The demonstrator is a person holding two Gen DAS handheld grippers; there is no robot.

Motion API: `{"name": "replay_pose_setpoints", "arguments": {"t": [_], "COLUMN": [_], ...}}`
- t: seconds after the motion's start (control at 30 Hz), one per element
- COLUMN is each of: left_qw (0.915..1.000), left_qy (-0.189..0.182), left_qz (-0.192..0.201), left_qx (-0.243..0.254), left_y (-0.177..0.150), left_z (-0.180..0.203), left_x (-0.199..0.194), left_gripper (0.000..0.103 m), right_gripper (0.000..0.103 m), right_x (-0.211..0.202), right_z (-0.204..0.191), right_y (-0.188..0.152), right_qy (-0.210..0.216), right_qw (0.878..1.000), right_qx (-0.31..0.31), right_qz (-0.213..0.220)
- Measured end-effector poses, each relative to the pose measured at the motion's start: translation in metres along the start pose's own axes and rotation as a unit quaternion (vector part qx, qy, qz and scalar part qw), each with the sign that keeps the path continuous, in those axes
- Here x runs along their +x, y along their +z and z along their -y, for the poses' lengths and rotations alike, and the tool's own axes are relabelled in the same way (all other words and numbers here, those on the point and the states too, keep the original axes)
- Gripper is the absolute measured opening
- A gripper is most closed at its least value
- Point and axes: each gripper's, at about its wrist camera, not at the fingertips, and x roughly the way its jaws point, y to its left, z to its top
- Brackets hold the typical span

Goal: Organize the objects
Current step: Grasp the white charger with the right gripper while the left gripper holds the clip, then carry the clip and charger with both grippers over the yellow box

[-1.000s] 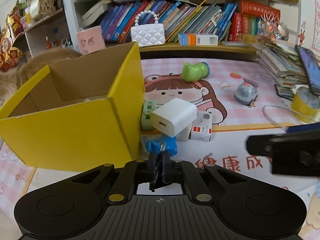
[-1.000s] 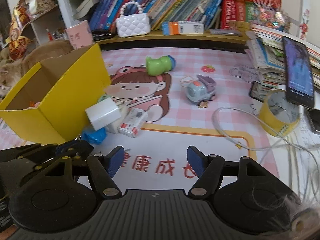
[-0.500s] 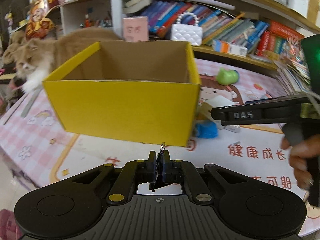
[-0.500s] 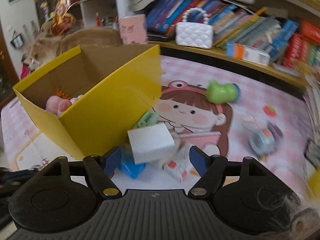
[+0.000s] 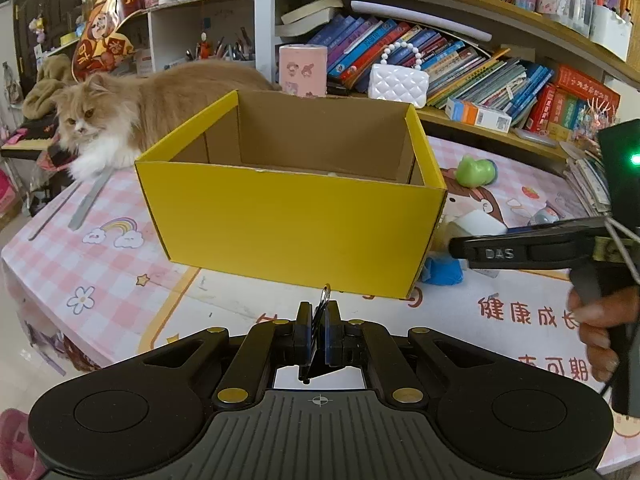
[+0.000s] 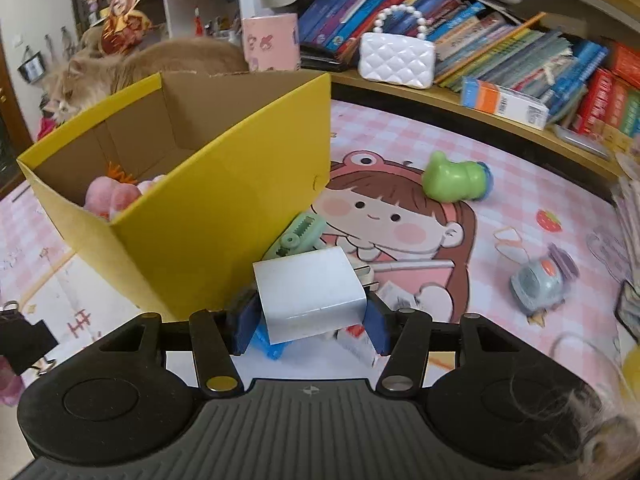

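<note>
Bookshelves back the pink tabletop [image 6: 520, 184]. My right gripper [image 6: 310, 320] has just closed onto the white charger [image 6: 310, 300] beside the yellow box's [image 6: 224, 208] near corner, for boxing; my left gripper [image 5: 318, 334] pinches a binder clip [image 5: 320, 312].

The right gripper [image 6: 310, 322] has been swung across from the open mat to the pile beside the yellow box [image 6: 224, 216], and its fingers [image 6: 246, 320] have just been closing, the white charger [image 6: 310, 296] now caught between them. The left gripper [image 5: 318, 328] has been drawn back to the box's front wall.
</note>
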Motion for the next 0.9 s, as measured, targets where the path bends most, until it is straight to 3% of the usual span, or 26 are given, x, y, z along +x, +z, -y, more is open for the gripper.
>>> {"name": "replay_pose_setpoints", "arguments": {"t": [0.27,0.57,0.9], "left_qw": [0.9994,0.9961,0.9920], "left_qy": [-0.032,-0.078,-0.110], "left_qz": [0.004,0.009,0.021], "left_qx": [0.009,0.040,0.058], "left_y": [-0.005,-0.008,-0.009], "left_z": [-0.022,-0.057,-0.098], "left_x": [-0.006,-0.018,-0.032], "left_gripper": [0.004,0.004,0.004], "right_gripper": [0.052,0.052,0.052], "right_x": [-0.045,-0.087,-0.100], "right_z": [-0.025,-0.083,-0.150], "right_y": [-0.023,-0.048,-0.058], "right_qy": [-0.034,-0.060,-0.084], "right_qw": [0.998,0.990,0.988], "right_qx": [0.057,0.128,0.133], "right_qz": [-0.002,-0.017,-0.007]}}
